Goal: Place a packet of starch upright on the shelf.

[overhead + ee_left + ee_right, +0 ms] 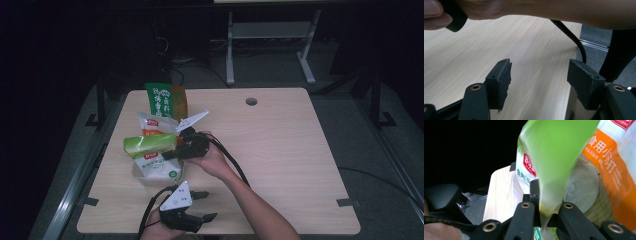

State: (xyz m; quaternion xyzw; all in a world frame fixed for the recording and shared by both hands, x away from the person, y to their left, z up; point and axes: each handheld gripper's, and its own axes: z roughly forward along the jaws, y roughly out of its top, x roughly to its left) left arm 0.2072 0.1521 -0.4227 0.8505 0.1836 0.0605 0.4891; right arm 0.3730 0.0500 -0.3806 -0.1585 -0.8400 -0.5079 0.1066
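A light green packet [147, 144] hangs level over a pile of packets at the table's left. My right gripper [172, 152] is shut on its right end. In the right gripper view the two jaws pinch the thin edge of the green packet [554, 150], with the right gripper [547, 212] pointing at the pile. My left gripper [210, 205] rests near the table's front edge, its jaws pointing right. In the left gripper view the left gripper [540, 75] stands open over bare wood with nothing between its pads.
Under the green packet lie a white packet with an orange label [150, 125] and a white packet with green print [157, 170]. A tall green-and-orange bag [165, 102] stands behind them. The wooden table [280, 150] has a cable hole [251, 101] at the back.
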